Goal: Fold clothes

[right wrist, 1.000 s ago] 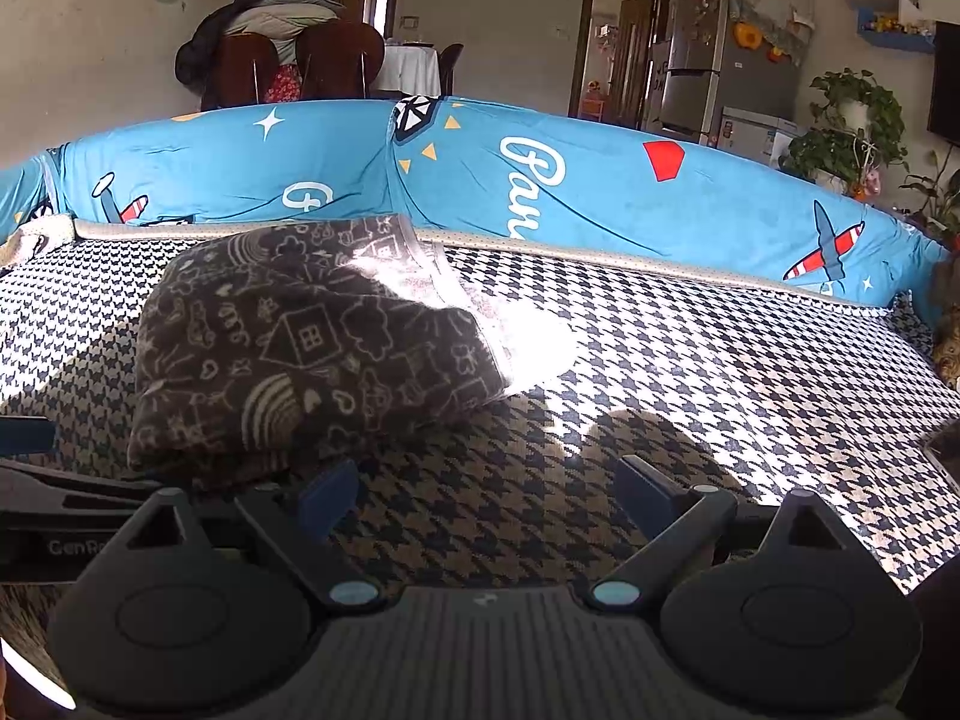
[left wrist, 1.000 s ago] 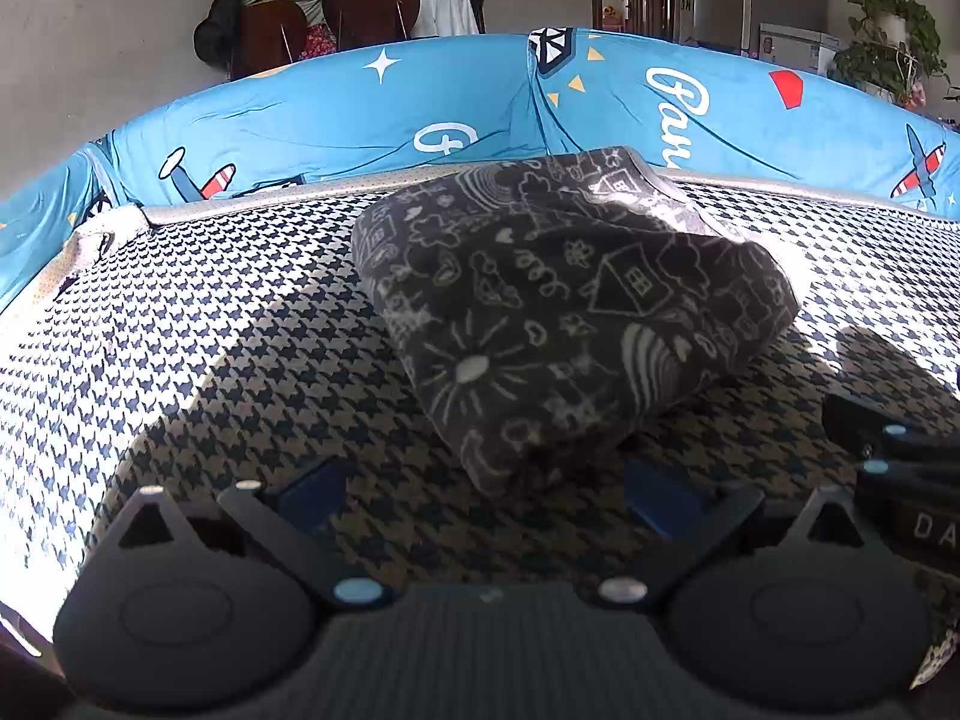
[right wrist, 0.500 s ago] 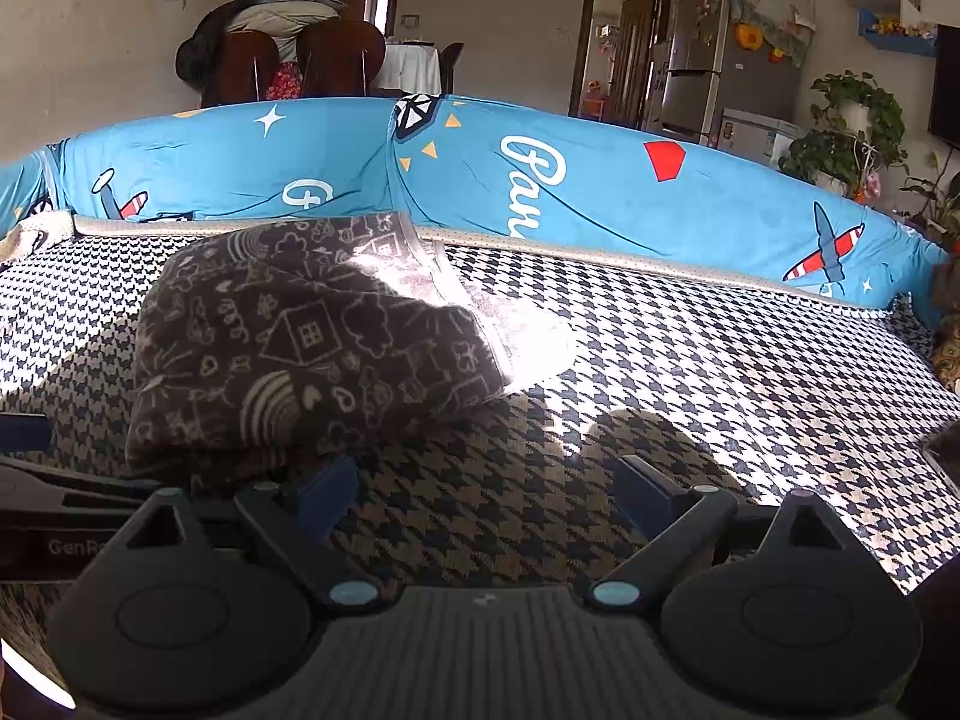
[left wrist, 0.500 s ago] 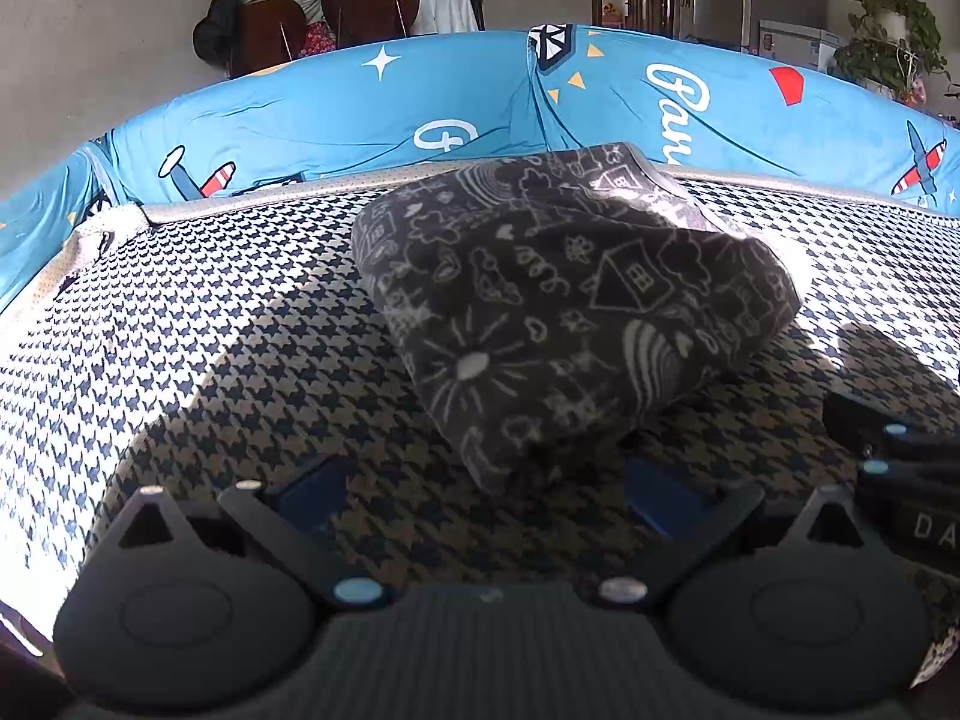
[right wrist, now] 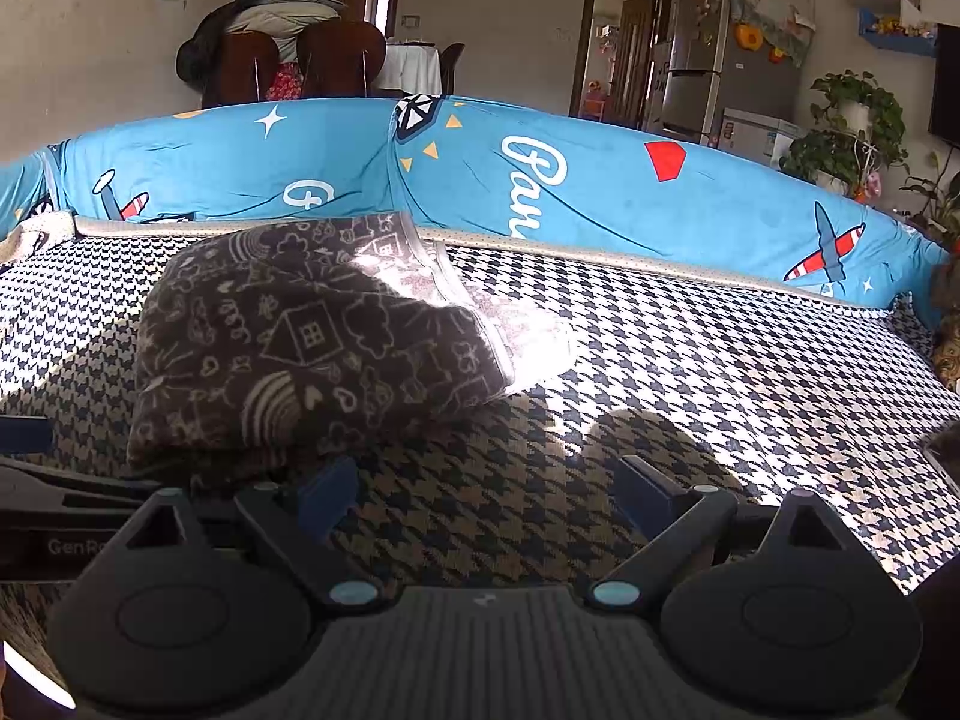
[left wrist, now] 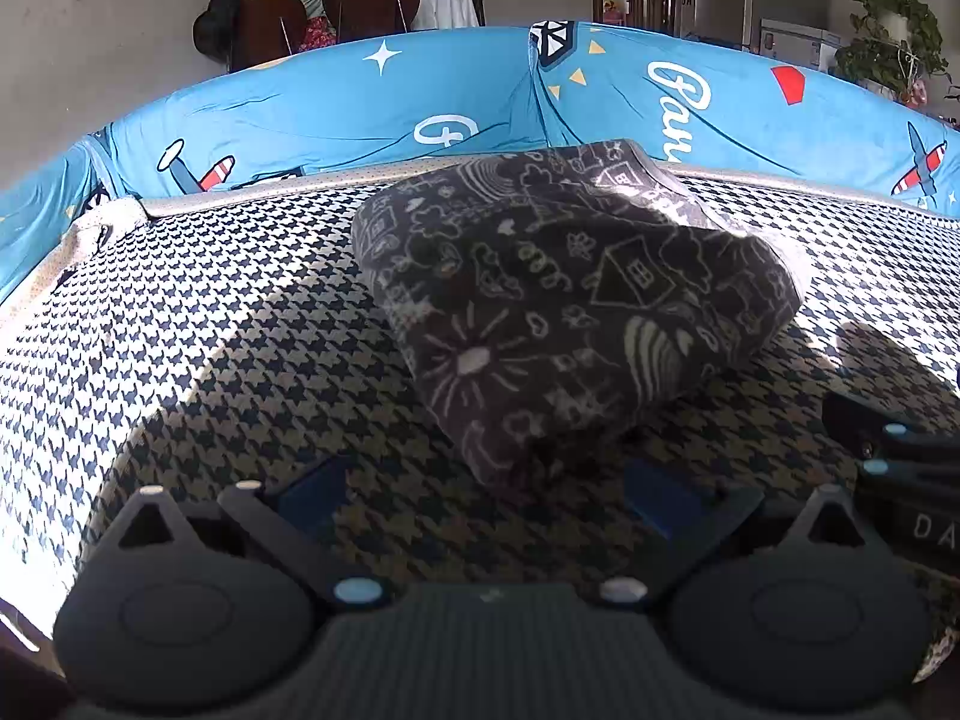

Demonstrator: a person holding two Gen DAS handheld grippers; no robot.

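A dark grey garment [left wrist: 570, 306] with white doodle print lies folded into a thick bundle on the houndstooth sofa seat [left wrist: 198, 312]. In the right wrist view the same garment [right wrist: 312, 348] sits to the left of centre, its right edge lit by sun. My left gripper [left wrist: 483, 489] stands open, its blue fingertips just short of the bundle's near corner, holding nothing. My right gripper [right wrist: 486, 495] is open too, over bare seat to the right of the bundle. The right gripper's body [left wrist: 900, 456] shows at the right edge of the left wrist view.
A blue cushion back [right wrist: 540, 180] printed with planes and stars runs behind the seat. Beyond it are chairs with coats [right wrist: 288, 54], a fridge [right wrist: 726, 60] and a potted plant [right wrist: 852, 132]. The seat [right wrist: 720, 372] stretches wide to the right of the bundle.
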